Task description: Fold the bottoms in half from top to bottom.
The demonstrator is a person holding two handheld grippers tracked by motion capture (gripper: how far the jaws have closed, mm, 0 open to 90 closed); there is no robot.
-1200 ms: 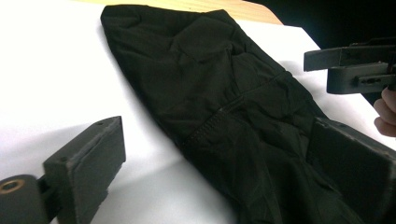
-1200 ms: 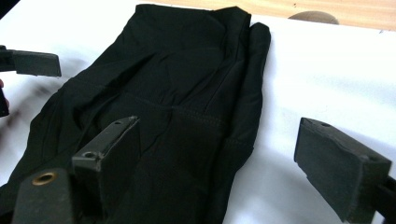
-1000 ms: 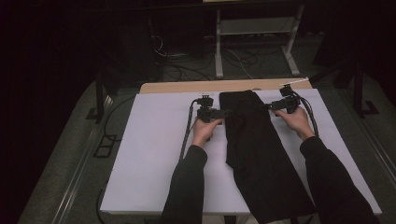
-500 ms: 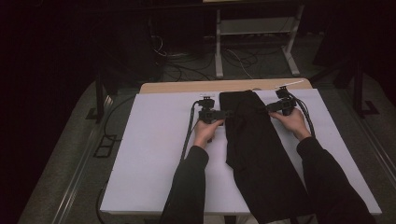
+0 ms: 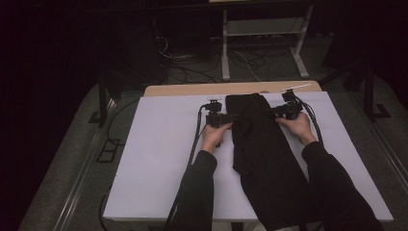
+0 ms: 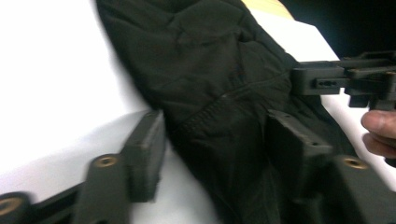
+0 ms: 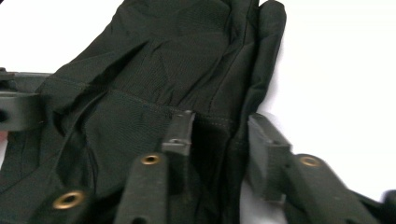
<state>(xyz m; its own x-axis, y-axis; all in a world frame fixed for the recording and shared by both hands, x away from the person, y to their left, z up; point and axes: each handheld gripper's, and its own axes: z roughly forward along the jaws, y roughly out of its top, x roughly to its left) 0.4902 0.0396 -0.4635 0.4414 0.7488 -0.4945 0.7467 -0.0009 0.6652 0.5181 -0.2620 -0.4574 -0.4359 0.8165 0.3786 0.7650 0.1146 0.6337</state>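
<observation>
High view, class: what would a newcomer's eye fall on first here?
A long black garment lying lengthwise on the white table, right of the middle. Then the two tongs at its far end: the left tongs on its left edge, the right tongs on its right edge, both just closing over cloth.

The black garment (image 5: 262, 144) is a thin woven cloth, matt with a faint sheen, creased, with a stitched seam across it; the table cover (image 5: 159, 159) looks like smooth, matt white sheet, paper or plastic I cannot tell; beyond it a strip of pale wood (image 5: 192, 90) shows, smooth and matt; the left gripper (image 6: 212, 140) and right gripper (image 7: 219, 140) have matt black plastic jaws with brass-coloured metal rivets; the sleeves (image 5: 197, 192) are dark matt cloth.
</observation>
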